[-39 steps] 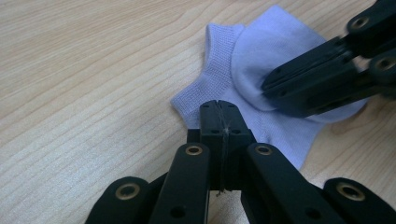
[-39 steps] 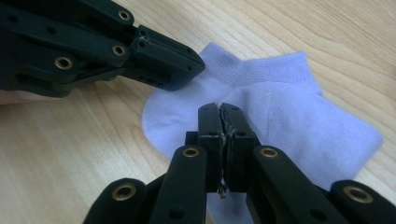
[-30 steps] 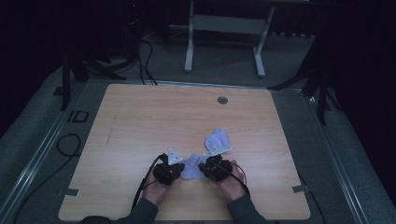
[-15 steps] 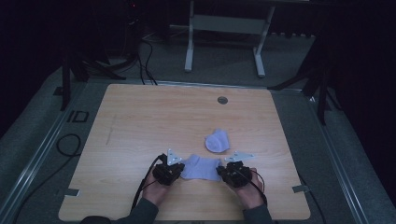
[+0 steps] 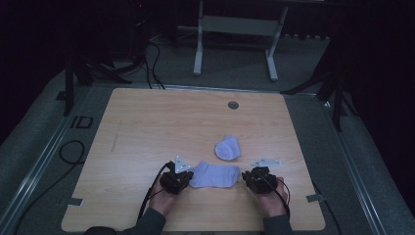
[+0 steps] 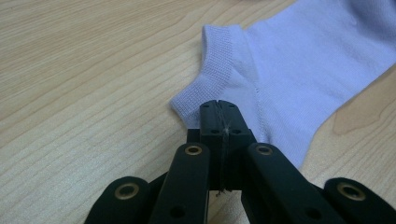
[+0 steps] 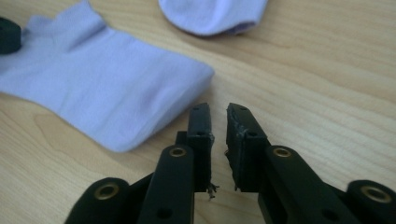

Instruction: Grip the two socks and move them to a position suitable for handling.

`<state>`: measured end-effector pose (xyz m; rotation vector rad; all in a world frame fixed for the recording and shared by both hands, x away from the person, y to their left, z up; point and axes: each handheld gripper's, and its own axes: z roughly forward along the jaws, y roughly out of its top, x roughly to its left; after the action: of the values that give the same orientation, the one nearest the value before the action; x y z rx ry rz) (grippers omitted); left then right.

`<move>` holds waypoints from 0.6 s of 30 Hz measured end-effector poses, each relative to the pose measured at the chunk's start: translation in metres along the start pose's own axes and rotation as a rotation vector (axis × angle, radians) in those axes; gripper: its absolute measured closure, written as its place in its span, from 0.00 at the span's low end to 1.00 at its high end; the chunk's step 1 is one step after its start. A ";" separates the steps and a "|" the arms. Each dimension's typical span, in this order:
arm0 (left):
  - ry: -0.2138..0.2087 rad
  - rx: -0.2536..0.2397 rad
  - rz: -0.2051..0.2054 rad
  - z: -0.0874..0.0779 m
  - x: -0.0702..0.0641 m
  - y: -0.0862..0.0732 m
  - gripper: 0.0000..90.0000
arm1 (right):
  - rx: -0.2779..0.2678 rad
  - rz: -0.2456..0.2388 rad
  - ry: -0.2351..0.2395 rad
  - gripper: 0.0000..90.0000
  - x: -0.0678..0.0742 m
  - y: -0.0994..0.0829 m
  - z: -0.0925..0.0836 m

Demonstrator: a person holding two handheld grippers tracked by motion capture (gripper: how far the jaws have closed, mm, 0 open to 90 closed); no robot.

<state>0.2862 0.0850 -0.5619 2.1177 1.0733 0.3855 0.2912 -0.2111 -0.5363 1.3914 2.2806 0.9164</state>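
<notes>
While both grippers rest near the tabletop's (image 5: 147,122) front edge:
Left gripper (image 6: 219,108): clamped on flat sock's (image 6: 299,70) cuff.
Right gripper (image 7: 218,116): jaws just parting, holding nothing.
Folded sock (image 5: 228,148): just behind.

light: high view dim, surroundings black | gripper views: bright, even | blur: near fingers soft

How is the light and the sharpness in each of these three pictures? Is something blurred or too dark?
High view: dim, the room around the table nearly black, details small. Left gripper view: bright, even light; the sock cuff is sharp, the near jaws soft. Right gripper view: the jaws are fairly sharp, the flat sock and the second sock behind it blurred.
</notes>
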 end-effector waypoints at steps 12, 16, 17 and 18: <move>-0.011 -0.008 -0.013 0.000 0.001 0.000 1.00 | -0.044 -0.125 0.037 0.80 0.016 0.028 0.005; -0.012 -0.009 -0.010 0.001 0.002 0.000 1.00 | -0.041 -0.184 0.044 0.80 0.025 0.045 0.016; -0.010 -0.008 -0.005 0.001 0.001 0.000 1.00 | -0.040 -0.204 0.042 0.81 0.027 0.049 0.019; -0.004 -0.007 0.003 0.001 0.001 0.000 1.00 | -0.036 -0.220 0.040 0.81 0.029 0.053 0.022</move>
<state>0.2868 0.0855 -0.5625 2.1132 1.0654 0.3860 0.3256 -0.1611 -0.5161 1.0894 2.3765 0.9160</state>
